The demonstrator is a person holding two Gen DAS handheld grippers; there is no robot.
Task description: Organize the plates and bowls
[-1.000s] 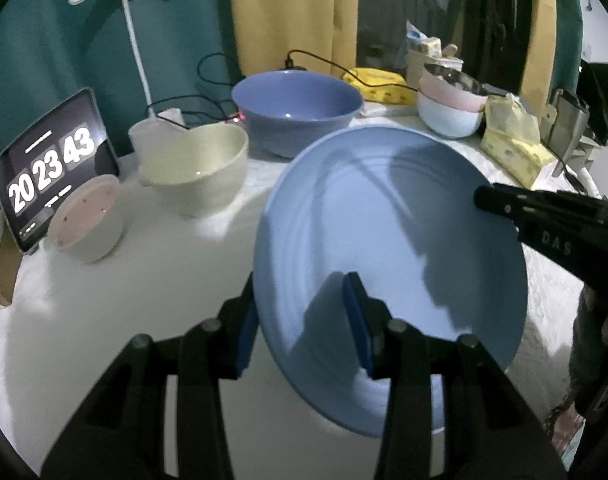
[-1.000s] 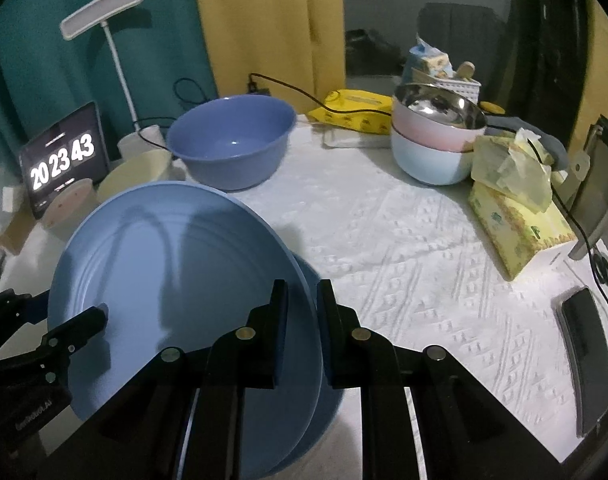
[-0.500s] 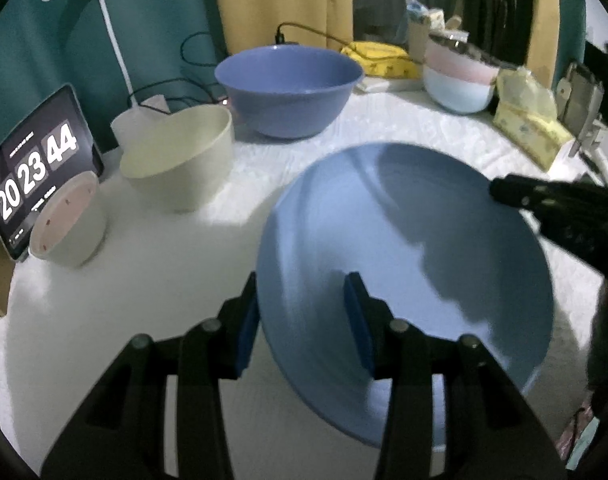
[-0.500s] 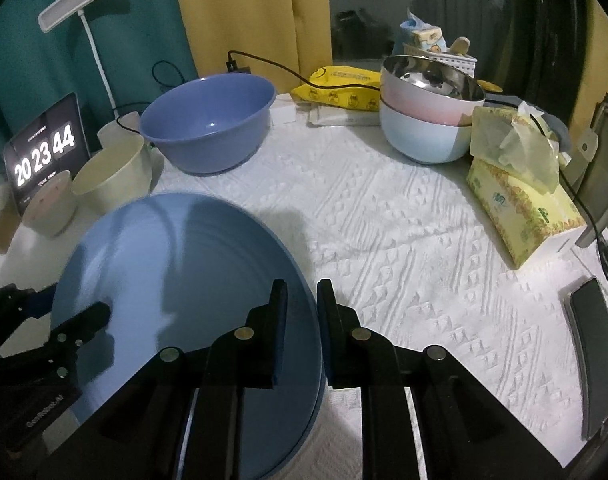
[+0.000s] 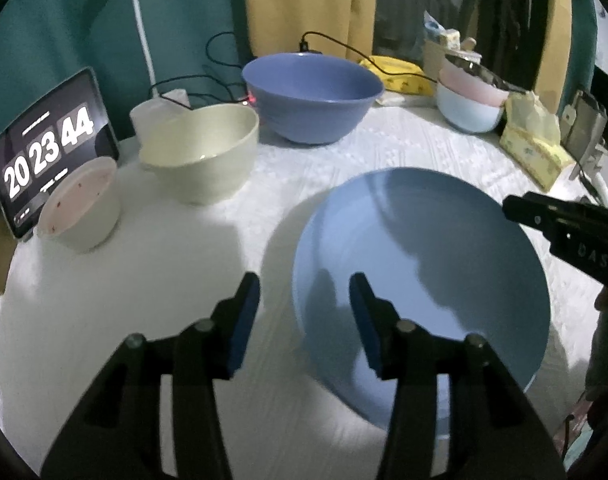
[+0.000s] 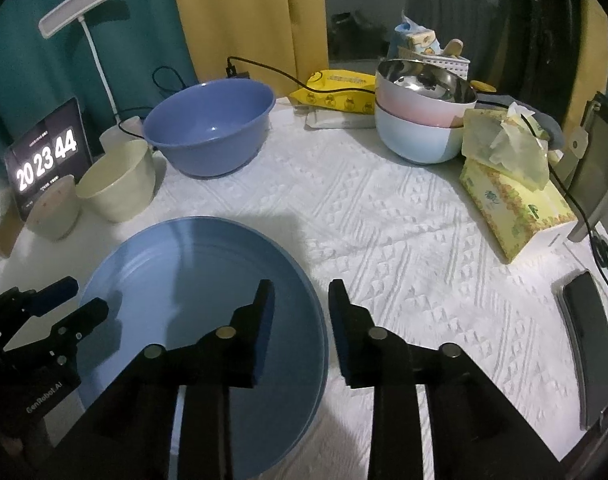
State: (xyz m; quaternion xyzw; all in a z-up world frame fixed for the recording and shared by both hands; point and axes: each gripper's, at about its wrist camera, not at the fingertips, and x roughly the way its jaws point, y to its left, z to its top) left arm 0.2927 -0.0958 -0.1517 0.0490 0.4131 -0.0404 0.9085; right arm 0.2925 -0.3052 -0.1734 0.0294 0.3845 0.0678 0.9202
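A light blue plate (image 5: 444, 272) (image 6: 192, 280) lies flat on the white tablecloth, on top of a second blue plate whose edge (image 6: 324, 360) peeks out beneath. My left gripper (image 5: 304, 292) straddles its left rim. My right gripper (image 6: 300, 292) straddles its right rim. Both sets of jaws are opening, and the pads stand off the rim. Further back are a large violet-blue bowl (image 5: 312, 92) (image 6: 212, 120), a cream bowl (image 5: 204, 148) (image 6: 120, 176), a small pinkish-white bowl (image 5: 80, 204) (image 6: 54, 212) and a stack of pink and pale blue bowls (image 5: 470, 108) (image 6: 420, 120).
A tablet clock (image 6: 48, 160) and a white desk lamp (image 6: 80, 20) stand at the back left, with cables behind the bowls. A yellow tissue box (image 6: 512, 208), a tilted stand (image 6: 596, 160) and a dark phone (image 6: 588, 344) line the right side. A yellow packet (image 6: 336, 88) lies at the back.
The blue plate, held tilted up by both grippers, has come down flat onto the lower plate. Both pairs of jaws have widened and let go of its rim.
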